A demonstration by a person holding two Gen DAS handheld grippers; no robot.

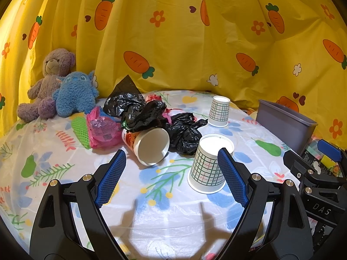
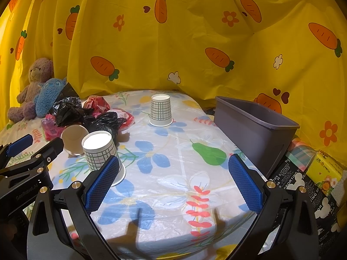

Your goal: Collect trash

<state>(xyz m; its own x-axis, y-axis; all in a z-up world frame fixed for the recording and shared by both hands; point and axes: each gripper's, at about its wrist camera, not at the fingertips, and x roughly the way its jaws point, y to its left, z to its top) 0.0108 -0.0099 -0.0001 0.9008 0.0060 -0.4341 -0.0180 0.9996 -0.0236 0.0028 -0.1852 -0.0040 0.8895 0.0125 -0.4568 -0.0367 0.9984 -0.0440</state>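
Note:
A pile of trash lies on the table: black plastic bags (image 1: 138, 112) (image 2: 97, 119), a pink wrapper (image 1: 102, 130), and a tipped paper cup (image 1: 149, 145) (image 2: 72, 138). Two grid-pattern cups stand upside down, one near (image 1: 208, 169) (image 2: 99, 151) and one far (image 1: 219, 111) (image 2: 161, 110). A grey bin (image 1: 286, 125) (image 2: 253, 127) stands at the table's right edge. My left gripper (image 1: 171, 158) is open and empty, its right pad beside the near cup. My right gripper (image 2: 173, 166) is open and empty over the table, between the near cup and the bin.
Two plush toys, a brown bear (image 1: 52, 71) and a blue one (image 1: 74, 93), sit at the back left. A yellow carrot-print curtain (image 1: 195, 32) hangs behind. A black printed box (image 2: 303, 186) and a yellow pack (image 2: 325, 173) lie right of the bin.

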